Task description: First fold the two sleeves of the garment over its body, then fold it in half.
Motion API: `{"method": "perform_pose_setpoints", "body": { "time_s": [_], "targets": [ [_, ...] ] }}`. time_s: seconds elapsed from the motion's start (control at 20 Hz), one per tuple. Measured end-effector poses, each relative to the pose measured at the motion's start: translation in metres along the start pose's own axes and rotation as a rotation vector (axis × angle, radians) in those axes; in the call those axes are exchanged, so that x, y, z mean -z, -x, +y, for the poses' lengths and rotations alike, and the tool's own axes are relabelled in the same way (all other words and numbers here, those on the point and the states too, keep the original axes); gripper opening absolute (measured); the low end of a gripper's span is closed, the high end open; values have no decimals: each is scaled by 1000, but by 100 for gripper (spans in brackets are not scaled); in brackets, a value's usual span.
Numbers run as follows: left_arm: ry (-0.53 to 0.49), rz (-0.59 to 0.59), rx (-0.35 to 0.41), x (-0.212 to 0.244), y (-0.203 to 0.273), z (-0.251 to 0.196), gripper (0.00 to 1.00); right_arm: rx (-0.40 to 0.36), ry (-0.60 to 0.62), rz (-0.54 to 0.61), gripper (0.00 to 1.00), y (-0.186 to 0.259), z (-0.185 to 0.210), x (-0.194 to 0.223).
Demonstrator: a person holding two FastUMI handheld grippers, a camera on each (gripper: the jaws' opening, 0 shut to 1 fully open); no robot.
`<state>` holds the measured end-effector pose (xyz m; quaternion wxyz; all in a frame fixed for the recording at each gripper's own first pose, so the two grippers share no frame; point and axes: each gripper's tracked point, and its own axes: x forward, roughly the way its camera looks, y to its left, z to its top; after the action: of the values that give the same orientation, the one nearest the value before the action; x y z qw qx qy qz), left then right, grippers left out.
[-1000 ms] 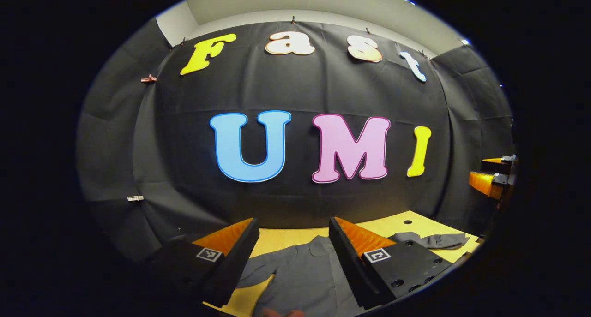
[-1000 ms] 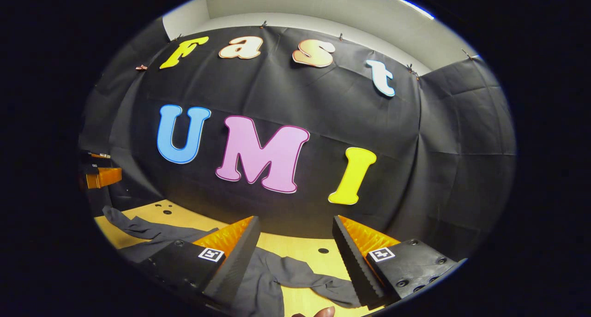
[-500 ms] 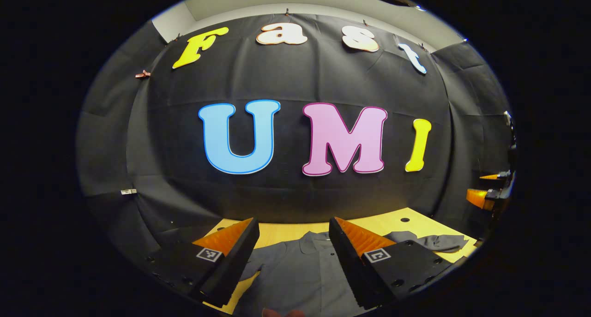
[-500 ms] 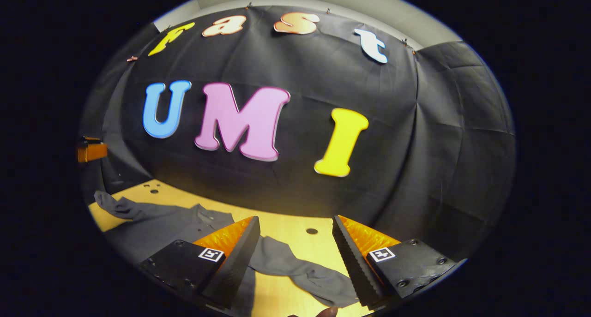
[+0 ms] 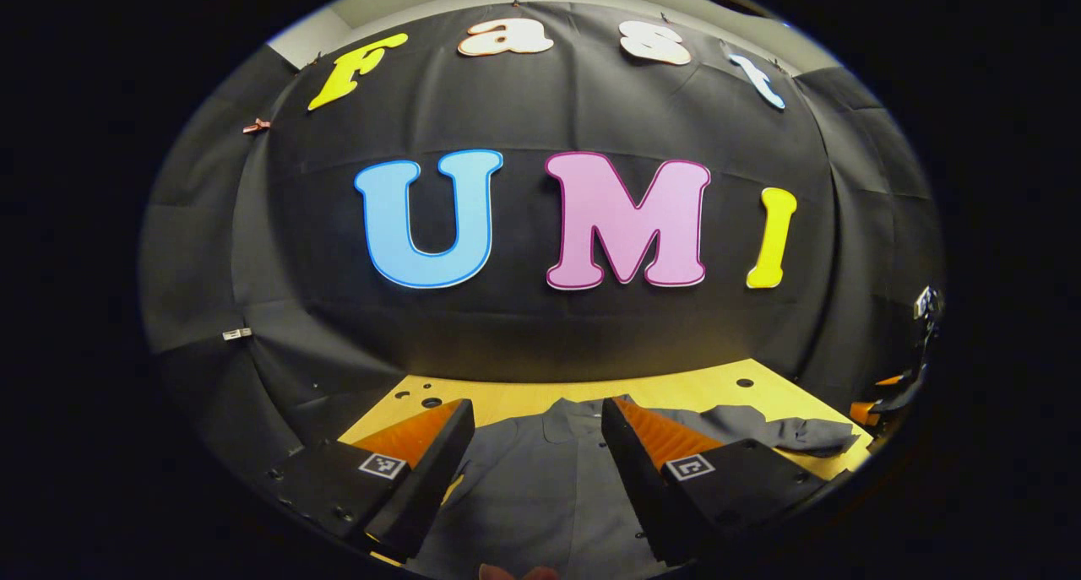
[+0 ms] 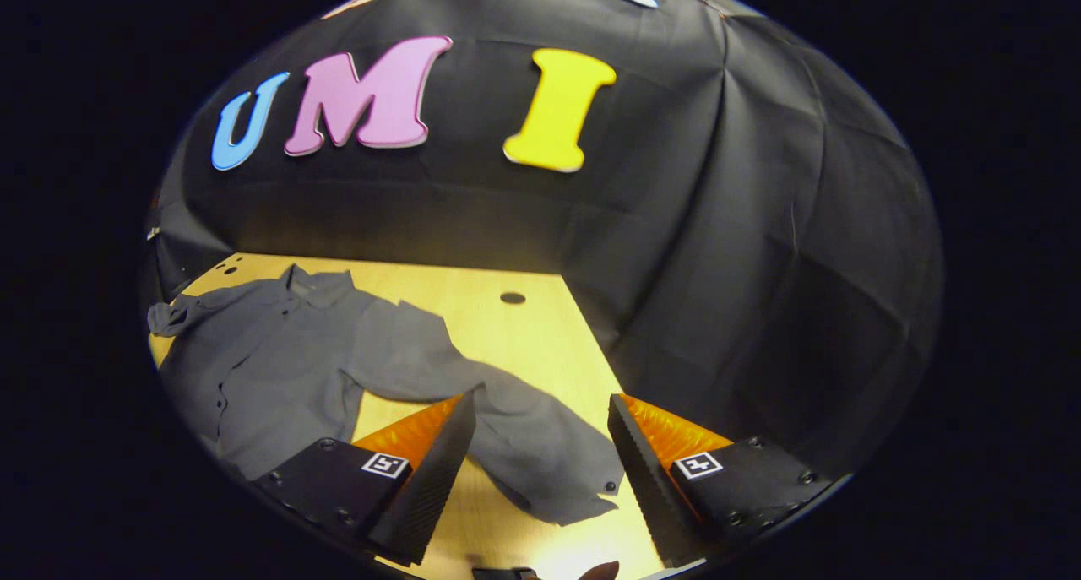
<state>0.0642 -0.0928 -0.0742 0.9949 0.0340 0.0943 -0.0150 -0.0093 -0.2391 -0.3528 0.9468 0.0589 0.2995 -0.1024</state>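
Fingers of both grippers stand spread wide with nothing between them. The left gripper point(image 5: 538, 466) hangs above the body of the grey shirt point(image 5: 540, 487), and in the left gripper view the collar point(image 5: 573, 411) sits between its fingers, pointing toward the desk's far edge. That view catches one sleeve point(image 5: 781, 432) running off toward the desk's right edge, and at the rim a small part of what seems to be the other gripper point(image 5: 895, 394), too cramped there to read well.

The right gripper point(image 6: 540, 470) hangs above the desk's right side, and the right gripper view lays out more: the whole shirt point(image 6: 279, 369) spread flat on the yellow desk point(image 6: 524, 335), buttoned front up, collar toward the far edge. Its near sleeve point(image 6: 515, 445) trails from the shoulder toward the near right corner, with the cuff point(image 6: 583, 500) lying between this gripper's fingers, untouched by them. The opposite sleeve point(image 6: 173, 318) is bunched by the far left corner. A round hole point(image 6: 512, 298) shows in the desk near the far edge, beyond the sleeve.
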Motion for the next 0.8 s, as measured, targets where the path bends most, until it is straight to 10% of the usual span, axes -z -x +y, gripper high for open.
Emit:
{"method": "perform_pose_setpoints", "body": {
  "time_s": [0.6, 0.75, 0.8],
  "targets": [
    [-41, 50, -104, 3, 3, -6, 96, -72, -86, 260, 92, -80, -15, 102],
    [-40, 57, -109, 6, 3, -9, 96, -53, -75, 294, 10, -86, -22, 98],
    [-41, 53, -113, 4, 4, -8, 96, -57, -68, 297, 10, -90, -22, 100]
  ]
}}
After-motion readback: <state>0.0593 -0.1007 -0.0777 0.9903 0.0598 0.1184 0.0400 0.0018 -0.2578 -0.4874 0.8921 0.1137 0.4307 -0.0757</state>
